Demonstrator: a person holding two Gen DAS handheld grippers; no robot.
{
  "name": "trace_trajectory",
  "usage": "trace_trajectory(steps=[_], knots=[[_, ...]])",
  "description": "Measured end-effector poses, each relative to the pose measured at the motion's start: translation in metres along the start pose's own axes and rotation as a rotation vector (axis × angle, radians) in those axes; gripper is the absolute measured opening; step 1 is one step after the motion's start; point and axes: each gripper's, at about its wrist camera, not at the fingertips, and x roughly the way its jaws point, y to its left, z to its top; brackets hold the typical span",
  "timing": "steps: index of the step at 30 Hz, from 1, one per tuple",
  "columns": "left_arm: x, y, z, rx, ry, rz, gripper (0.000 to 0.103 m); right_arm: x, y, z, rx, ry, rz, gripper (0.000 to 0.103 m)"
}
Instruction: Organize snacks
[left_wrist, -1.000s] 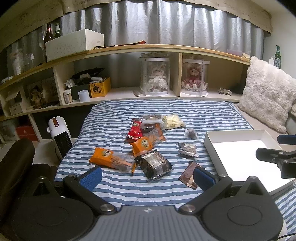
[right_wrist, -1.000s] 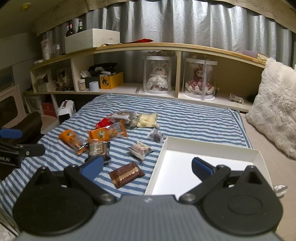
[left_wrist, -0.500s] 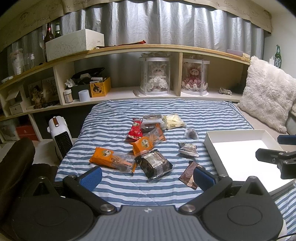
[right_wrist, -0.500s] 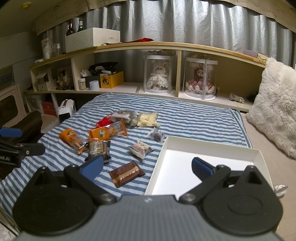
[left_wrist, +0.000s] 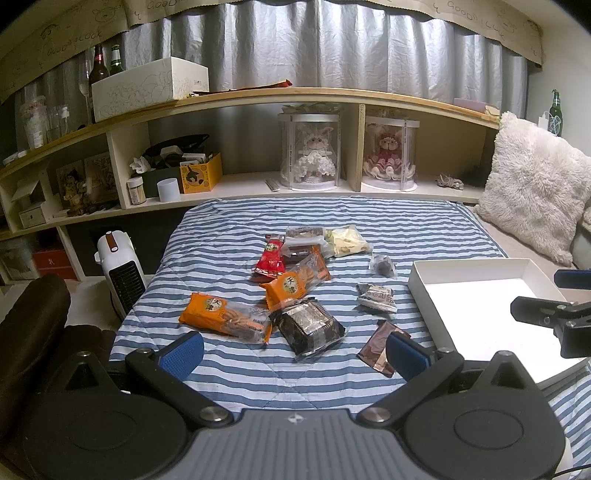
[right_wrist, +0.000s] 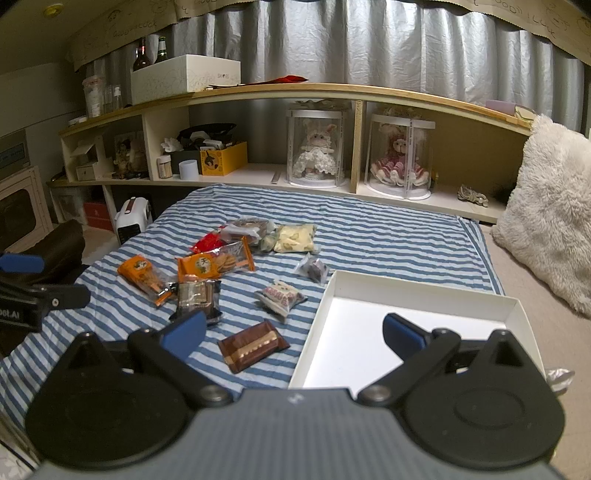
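1. Left gripper (left_wrist: 295, 349) hangs low over the near edge of the bed (left_wrist: 229, 236), its blue pads wide apart and holding nothing; I see no shift in it against the frames from a second ago
2. Right gripper (right_wrist: 293, 332) is just as idle, pads spread with nothing between them, hovering over the near left corner of the white tray (right_wrist: 517, 306); from the left camera I see its fingers beside the tray's right side
3. Nothing has changed on the bed either: every snack lies where it did a second ago, so I judge the sorting has not begun and both grippers are paused before a first reach
4. Tray sits on the right of the bed and is empty
5. Snacks are scattered left of the tray: the brown bar (right_wrist: 253, 345) nearest it and nearest my right gripper, the small white pack (right_wrist: 280, 295) just beyond, a dark candy (right_wrist: 314, 268) near the tray's far corner
6. Further left lie the dark brownie pack (left_wrist: 310, 325), two orange biscuit packs (left_wrist: 225, 314) (left_wrist: 295, 284), a red packet (left_wrist: 271, 258) and a pale bag (left_wrist: 345, 240), some overlapping
7. My guess for the first move: right gripper drops on the brown bar; it lies flat, so a thin-edge pinch may slip on the soft bedding
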Motion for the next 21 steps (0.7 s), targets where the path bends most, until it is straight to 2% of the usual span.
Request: trace_trajectory(steps=[21], knots=[[-0.0003, 0.0022, -0.0031, -0.018, 0.004, -0.003, 0.103, 0.0001, 0.0006, 0.0001, -0.001, 0.000, -0.001, 0.102]])
